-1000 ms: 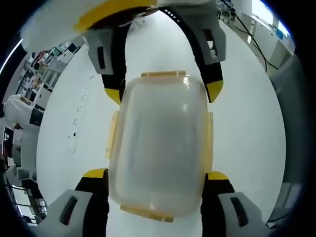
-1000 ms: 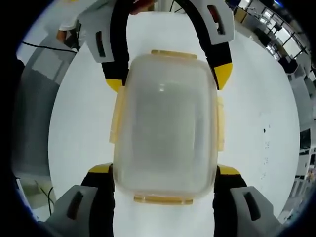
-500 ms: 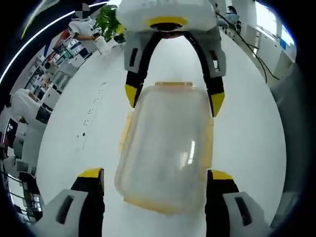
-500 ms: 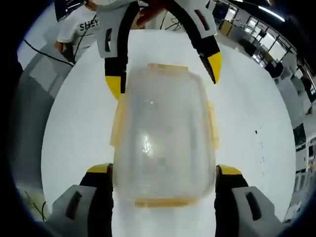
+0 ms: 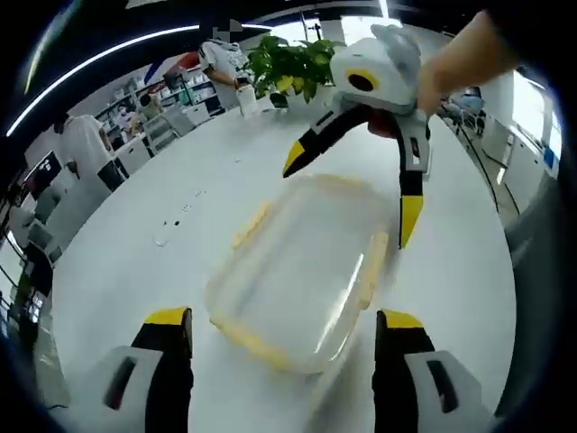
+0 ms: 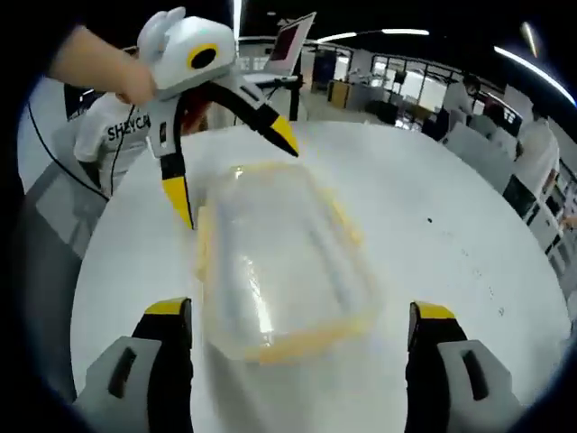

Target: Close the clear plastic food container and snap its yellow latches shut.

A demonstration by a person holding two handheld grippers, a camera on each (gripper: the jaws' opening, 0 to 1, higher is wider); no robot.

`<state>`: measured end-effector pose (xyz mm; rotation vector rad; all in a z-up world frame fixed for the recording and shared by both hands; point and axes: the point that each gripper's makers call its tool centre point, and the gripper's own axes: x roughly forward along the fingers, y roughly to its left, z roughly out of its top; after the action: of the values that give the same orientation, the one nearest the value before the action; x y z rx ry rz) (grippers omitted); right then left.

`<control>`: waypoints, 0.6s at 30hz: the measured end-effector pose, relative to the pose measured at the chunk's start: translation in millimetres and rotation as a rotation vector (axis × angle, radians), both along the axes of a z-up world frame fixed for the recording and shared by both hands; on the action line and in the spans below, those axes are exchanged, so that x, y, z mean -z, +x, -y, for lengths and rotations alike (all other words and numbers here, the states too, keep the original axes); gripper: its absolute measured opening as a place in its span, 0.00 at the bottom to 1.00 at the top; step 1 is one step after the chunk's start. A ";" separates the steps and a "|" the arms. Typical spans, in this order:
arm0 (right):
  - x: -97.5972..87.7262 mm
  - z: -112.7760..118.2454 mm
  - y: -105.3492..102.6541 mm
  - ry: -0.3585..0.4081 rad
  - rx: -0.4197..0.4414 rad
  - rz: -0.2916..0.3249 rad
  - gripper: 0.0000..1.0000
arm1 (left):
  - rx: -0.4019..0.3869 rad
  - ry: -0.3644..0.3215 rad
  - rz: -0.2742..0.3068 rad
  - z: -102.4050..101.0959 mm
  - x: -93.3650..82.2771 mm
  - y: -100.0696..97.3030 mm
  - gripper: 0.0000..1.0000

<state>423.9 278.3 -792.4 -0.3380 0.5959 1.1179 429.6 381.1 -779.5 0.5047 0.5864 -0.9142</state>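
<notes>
Both tongs wide open w/ the box between them, nothing gripped.
Box (image 5: pixel 302 271) w/ yellow latches (image 5: pixel 245 341) sits lid-on mid white table (image 5: pixel 135 271). Left tongs (image 5: pixel 281 320) and right tongs (image 6: pixel 293 316) face each other across it, jaws spread wider than the box and clear of it, prob. lined up to press latches; latch state too blurry to tell.

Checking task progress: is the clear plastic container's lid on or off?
On: the clear plastic food container has its lid seated over the base. Whether its yellow latches are snapped: cannot tell, blurred.
</notes>
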 end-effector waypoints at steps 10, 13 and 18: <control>-2.3 3.5 -6.7 0.104 0.132 0.042 1.00 | -0.126 -0.221 -0.047 1.9 1.9 -12.5 0.93; -3.1 3.3 -11.8 0.141 0.183 0.043 1.00 | -0.137 -0.226 -0.063 2.3 7.8 -17.5 0.98; -5.2 1.7 -20.4 0.213 0.276 0.043 1.00 | -0.171 -0.281 -0.112 4.7 14.2 -28.7 0.99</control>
<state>403.5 276.6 -787.2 -0.0914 0.4642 0.8955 400.9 376.4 -793.7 0.1484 0.5818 -0.8487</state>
